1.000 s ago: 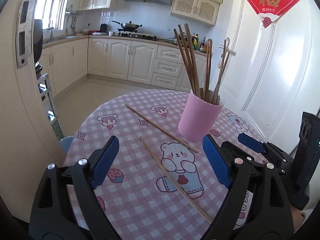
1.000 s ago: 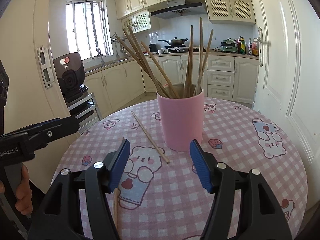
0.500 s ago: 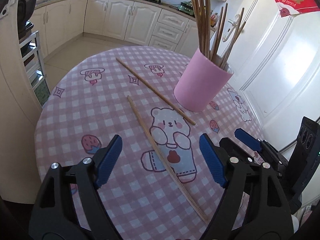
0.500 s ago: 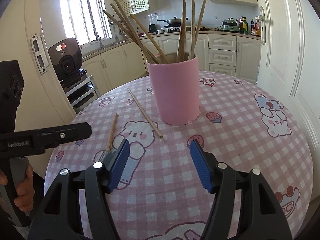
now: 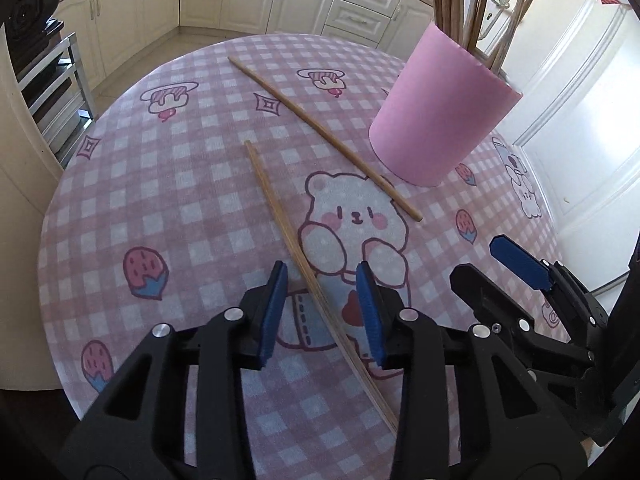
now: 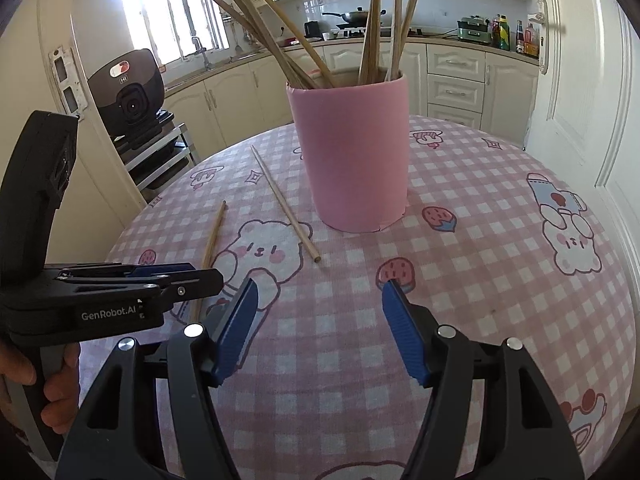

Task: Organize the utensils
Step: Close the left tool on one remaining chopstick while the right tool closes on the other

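Two wooden chopsticks lie on the pink checked table. My left gripper points down at the near chopstick. Its jaws are closing, with that stick between the blue pads and a gap on each side. From the right wrist, the left gripper sits low over the same chopstick. The far chopstick runs toward the pink cup, which holds several upright chopsticks. My right gripper hovers open and empty in front of the cup.
A dark round appliance stands on a metal rack left of the table. A white door is close on the right. Kitchen cabinets line the back wall. A hand holds the left gripper's handle.
My left gripper sank toward the table, tilted down and narrowed its jaws around the near chopstick. My right gripper dropped a little and came closer to the pink cup.
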Motion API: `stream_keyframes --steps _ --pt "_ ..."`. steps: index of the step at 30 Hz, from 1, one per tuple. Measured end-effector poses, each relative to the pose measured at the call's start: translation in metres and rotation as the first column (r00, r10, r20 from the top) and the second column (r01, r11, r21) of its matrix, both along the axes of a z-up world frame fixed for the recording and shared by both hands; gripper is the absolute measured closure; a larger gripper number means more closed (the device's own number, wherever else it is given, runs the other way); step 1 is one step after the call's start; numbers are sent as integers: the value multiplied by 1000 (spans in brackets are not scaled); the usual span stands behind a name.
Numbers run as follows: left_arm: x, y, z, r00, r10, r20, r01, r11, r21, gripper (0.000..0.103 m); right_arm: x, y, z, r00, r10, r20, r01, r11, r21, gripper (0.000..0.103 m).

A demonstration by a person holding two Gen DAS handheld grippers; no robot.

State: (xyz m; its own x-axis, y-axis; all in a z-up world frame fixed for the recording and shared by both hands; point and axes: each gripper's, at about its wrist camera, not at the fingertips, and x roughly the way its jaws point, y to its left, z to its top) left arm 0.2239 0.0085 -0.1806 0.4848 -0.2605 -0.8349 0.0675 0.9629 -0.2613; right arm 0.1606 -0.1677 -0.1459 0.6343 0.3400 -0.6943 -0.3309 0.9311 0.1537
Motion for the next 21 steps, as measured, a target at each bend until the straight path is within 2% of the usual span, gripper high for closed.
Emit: stream_keyframes --steps 2,7,11,15,21 --pt "0 0 -3 1000 -2 7 2 1000 13 72 2 5 -1 1000 7 -4 -7 1000 -11 42" --pt "3 5 -8 1000 -10 20 10 1000 24 89 7 13 -3 1000 19 -18 -20 1000 -22 41" --pt "5 19 -7 1000 -19 15 19 999 -32 93 10 23 -4 999 40 -17 -41 997 -69 42" --pt "2 30 -6 1000 -10 18 11 999 -31 96 13 33 -5 998 64 -9 -64 990 -124 42" --pt "-1 50 -3 999 24 24 -24 1000 -11 97 22 38 -9 997 69 -32 -72 988 -135 41"
